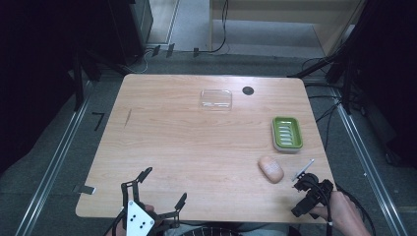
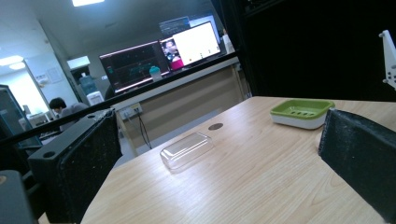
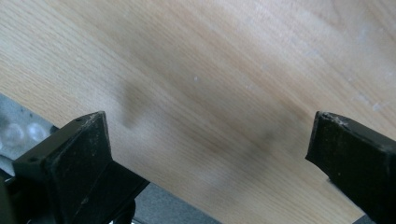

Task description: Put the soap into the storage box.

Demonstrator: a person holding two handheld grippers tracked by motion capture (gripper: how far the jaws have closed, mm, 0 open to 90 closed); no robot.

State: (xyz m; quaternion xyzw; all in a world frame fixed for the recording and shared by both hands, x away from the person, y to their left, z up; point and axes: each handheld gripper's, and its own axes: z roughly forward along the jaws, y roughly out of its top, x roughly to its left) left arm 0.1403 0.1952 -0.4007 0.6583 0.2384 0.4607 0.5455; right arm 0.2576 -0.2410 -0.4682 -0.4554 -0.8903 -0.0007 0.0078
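While both grippers, left [image 1: 163, 184] and right [image 1: 314, 189], are held open at the bench's [image 1: 196, 142] near edge, soap [image 1: 271, 169] is left untouched near the right one

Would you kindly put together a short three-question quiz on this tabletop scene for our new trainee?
1. True or false: the right gripper is holding the soap bar.
2. Which item lies farthest from the person: A) the green soap dish, B) the clear lid, C) the soap bar?
3. How do the jaws of the left gripper stand?

Key:
1. False; its jaws stand open over bare table, beside the soap.
2. B.
3. Open, with nothing between them.
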